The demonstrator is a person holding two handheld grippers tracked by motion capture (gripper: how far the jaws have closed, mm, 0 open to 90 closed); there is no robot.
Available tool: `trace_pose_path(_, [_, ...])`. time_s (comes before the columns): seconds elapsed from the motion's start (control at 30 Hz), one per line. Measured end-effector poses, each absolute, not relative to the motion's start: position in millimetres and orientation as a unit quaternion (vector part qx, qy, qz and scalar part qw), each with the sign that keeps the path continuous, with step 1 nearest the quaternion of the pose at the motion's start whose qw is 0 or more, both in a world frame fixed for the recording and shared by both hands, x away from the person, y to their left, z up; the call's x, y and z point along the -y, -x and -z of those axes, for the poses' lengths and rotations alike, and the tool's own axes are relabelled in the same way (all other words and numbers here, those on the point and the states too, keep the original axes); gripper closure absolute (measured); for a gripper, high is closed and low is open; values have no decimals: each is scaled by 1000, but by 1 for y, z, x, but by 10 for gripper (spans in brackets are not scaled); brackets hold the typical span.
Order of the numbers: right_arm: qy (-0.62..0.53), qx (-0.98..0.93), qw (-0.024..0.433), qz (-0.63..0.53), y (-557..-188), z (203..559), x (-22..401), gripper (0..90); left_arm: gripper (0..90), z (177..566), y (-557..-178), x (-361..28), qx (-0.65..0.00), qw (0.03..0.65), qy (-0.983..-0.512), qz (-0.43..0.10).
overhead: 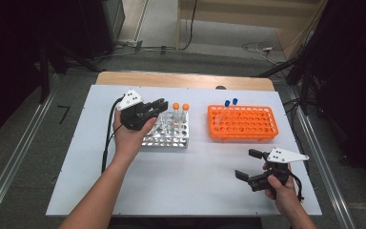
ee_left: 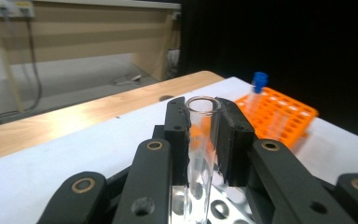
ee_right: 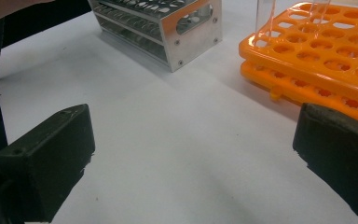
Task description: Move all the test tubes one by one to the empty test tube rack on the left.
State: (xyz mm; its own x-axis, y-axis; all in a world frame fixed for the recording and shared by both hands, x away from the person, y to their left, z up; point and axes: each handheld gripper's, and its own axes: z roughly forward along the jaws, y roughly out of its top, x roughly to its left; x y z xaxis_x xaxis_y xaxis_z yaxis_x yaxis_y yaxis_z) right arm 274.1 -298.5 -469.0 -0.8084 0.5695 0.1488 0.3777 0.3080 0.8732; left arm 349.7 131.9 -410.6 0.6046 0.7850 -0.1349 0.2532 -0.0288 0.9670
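Note:
My left gripper [overhead: 158, 106] is shut on a clear, uncapped test tube [ee_left: 196, 158], which stands upright between the pads just above the silver metal rack [overhead: 167, 133]. Its lower end reaches down towards the rack's holes [ee_left: 221, 210]. Two orange-capped tubes [overhead: 180, 107] stand in that rack, to the right of the jaws. An orange plastic rack [overhead: 242, 123] further right holds two blue-capped tubes [overhead: 231, 102]. My right gripper [overhead: 247, 165] hovers open near the table's front right, with nothing between its pads [ee_right: 51, 158].
The white tabletop [overhead: 190, 176] has bare room between the racks and the front edge. A wooden strip [overhead: 186, 78] runs along the far edge. In the right gripper view the metal rack [ee_right: 168, 28] and the orange rack [ee_right: 317, 70] lie ahead.

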Motion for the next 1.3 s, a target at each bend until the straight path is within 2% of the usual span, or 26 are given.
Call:
trace_pose_path(0.77, [-293,-806,94,-506,-275,471,298,0,771,416,-390,-116,-403,572,-672,-243])
trace_pose_path(1.3, [-288,-812,91,-500,-276,473,297,0,771,427,-391,-108,-406,534,-702,-238])
